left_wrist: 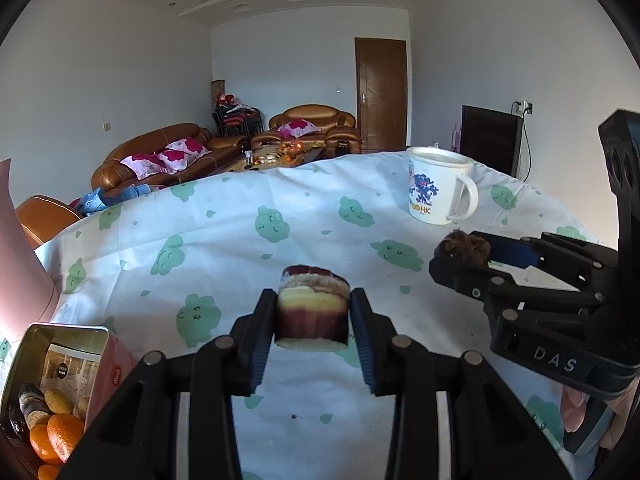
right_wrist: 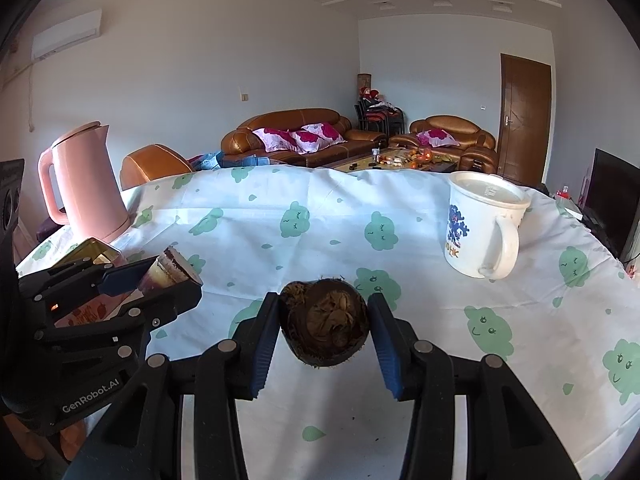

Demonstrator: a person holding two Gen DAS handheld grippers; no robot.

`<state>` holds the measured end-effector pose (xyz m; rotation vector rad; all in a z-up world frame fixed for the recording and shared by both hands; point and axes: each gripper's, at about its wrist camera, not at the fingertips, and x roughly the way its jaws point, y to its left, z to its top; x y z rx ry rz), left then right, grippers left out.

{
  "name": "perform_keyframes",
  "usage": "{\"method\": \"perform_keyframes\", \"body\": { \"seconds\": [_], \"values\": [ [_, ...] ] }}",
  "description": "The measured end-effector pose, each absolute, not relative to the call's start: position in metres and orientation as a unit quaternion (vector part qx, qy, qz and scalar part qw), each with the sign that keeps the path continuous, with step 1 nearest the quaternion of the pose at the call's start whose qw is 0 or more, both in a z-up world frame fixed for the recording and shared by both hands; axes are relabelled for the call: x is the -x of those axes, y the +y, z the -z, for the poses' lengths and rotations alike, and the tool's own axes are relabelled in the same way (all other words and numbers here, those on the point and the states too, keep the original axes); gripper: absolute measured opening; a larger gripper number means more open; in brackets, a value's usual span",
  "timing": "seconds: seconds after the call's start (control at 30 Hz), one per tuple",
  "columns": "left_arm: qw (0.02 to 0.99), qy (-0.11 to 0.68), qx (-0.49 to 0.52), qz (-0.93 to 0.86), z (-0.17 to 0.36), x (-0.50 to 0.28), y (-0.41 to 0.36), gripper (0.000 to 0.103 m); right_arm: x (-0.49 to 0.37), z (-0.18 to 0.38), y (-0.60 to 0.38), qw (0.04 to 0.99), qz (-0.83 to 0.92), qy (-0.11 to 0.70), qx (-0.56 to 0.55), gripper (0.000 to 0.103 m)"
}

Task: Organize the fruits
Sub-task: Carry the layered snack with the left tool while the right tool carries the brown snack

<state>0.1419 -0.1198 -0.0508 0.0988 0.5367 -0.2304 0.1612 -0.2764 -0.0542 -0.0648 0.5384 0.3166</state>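
Fruits: three oranges [left_wrist: 56,438] sitting in one tin [left_wrist: 60,334] at table's left edge; left gripper [left_wrist: 313,312] clamping one sugarcane piece [left_wrist: 312,312], right gripper [right_wrist: 323,322] clamping one brown fruit [right_wrist: 324,324], both above tablecloth [left_wrist: 240,240].

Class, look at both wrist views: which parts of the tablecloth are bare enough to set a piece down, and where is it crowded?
Bare: the wide tablecloth between pink kettle and white mug. Crowded: the left edge, around the open tin of oranges.
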Motion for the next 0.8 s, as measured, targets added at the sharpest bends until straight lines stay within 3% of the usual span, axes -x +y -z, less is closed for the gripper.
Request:
{"method": "perform_keyframes", "body": {
  "seconds": [0.8],
  "values": [
    [0.972,0.212,-0.039,0.098,0.042,-0.121,-0.113,0.039,-0.144,0.045,-0.277,0.963,-0.154,0.217,0.040,0.046]
  ]
}}
